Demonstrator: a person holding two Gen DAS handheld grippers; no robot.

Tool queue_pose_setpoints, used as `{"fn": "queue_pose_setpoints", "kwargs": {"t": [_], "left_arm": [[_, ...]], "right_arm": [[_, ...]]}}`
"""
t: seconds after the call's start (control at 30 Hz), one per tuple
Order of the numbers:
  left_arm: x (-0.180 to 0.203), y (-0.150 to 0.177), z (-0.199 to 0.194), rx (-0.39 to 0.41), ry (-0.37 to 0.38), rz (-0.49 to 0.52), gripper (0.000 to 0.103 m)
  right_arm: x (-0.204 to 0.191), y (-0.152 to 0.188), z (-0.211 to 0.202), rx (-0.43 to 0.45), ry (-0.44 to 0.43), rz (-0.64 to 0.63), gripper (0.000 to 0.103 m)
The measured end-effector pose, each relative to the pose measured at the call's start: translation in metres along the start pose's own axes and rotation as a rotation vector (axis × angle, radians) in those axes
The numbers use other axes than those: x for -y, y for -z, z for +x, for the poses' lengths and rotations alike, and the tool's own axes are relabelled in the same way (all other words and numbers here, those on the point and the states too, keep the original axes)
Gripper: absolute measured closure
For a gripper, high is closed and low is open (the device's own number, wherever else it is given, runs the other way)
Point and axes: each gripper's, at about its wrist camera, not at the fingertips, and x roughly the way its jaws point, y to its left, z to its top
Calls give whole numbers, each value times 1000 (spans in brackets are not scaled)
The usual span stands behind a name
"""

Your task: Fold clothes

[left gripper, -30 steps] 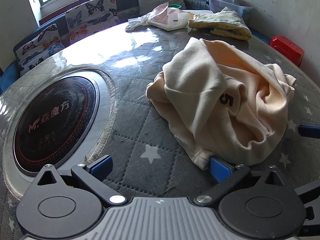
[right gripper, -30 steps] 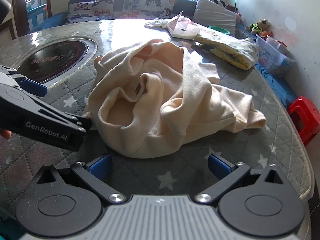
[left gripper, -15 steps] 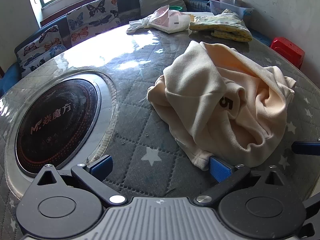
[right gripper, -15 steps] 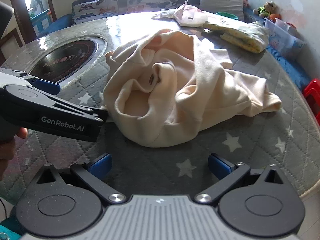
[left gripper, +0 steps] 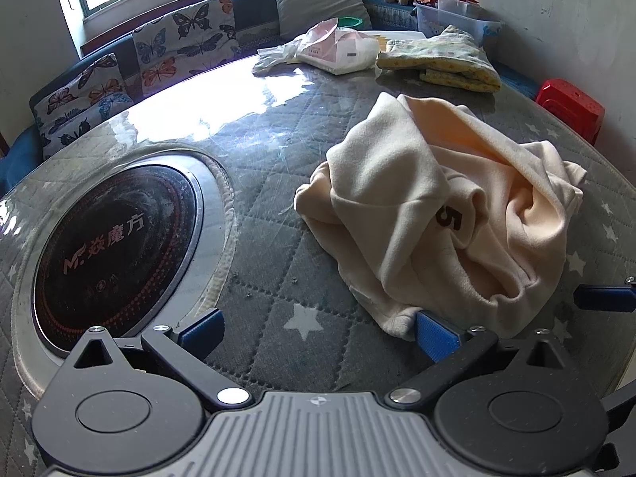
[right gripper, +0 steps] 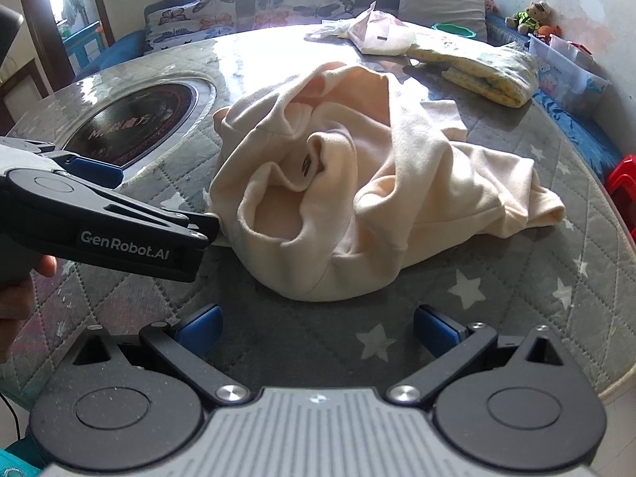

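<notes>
A crumpled cream garment (left gripper: 433, 214) with a dark "5" printed on it lies in a heap on the quilted round table (left gripper: 270, 214). My left gripper (left gripper: 318, 330) is open at the heap's near-left edge, its right blue fingertip (left gripper: 435, 336) touching the lowest fold. In the right wrist view the same garment (right gripper: 357, 183) sits just beyond my open right gripper (right gripper: 318, 328), whose fingers hold nothing. The left gripper (right gripper: 119, 183) reaches in from the left there, its tip against the cloth's edge. A right-gripper fingertip (left gripper: 604, 298) shows at the left view's right edge.
A black induction hob (left gripper: 115, 238) is set into the table at left. A folded yellow patterned cloth (left gripper: 441, 63) and a pink-white bag (left gripper: 338, 49) lie at the far edge. Butterfly cushions (left gripper: 183, 39), a red stool (left gripper: 570, 107) and a storage box (left gripper: 457, 20) surround the table.
Both grippers have pulled back slightly and shifted; the right wrist view now sees the garment from further left. The garment has not moved, and both grippers stay open.
</notes>
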Motion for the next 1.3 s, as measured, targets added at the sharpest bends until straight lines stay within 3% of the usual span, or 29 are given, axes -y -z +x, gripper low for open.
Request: {"fn": "queue_pose_setpoints", "kwargs": {"t": [0.73,1.1,1.3], "left_arm": [[-8,-52,-17,103,50,-29,0],[8,-89,2,149,73,12,1],[11,-102,19,136,73,31,9]], "right_arm": [[36,-24,-14,158,19,29,0],[63,-48,-12,251,71,57,0],[69,-67,-2,288,82,33,5]]}}
